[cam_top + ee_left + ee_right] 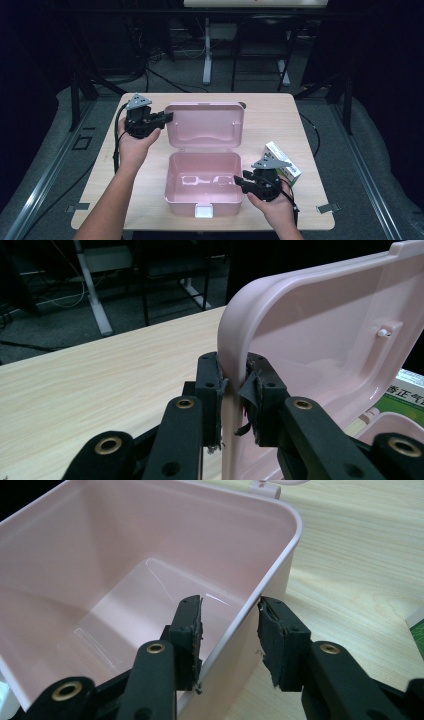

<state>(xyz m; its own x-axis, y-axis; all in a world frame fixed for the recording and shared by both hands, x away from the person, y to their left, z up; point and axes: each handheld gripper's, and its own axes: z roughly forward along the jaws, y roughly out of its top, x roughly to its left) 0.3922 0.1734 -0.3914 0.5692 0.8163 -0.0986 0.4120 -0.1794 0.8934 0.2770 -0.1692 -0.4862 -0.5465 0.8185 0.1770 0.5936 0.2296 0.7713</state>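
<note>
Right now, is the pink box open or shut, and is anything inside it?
Open and empty. The lid stands upright behind the pink box, and the box's bare floor holds nothing.

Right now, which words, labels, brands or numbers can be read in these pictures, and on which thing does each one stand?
"香正气": green printing on the white and green cardboard box, seen in the left gripper view; the rest of that line is cut off at the edge.
Other print on the same box: too small and blurred to read in the high view.
Pink plastic lidded case: no writing visible.
</note>
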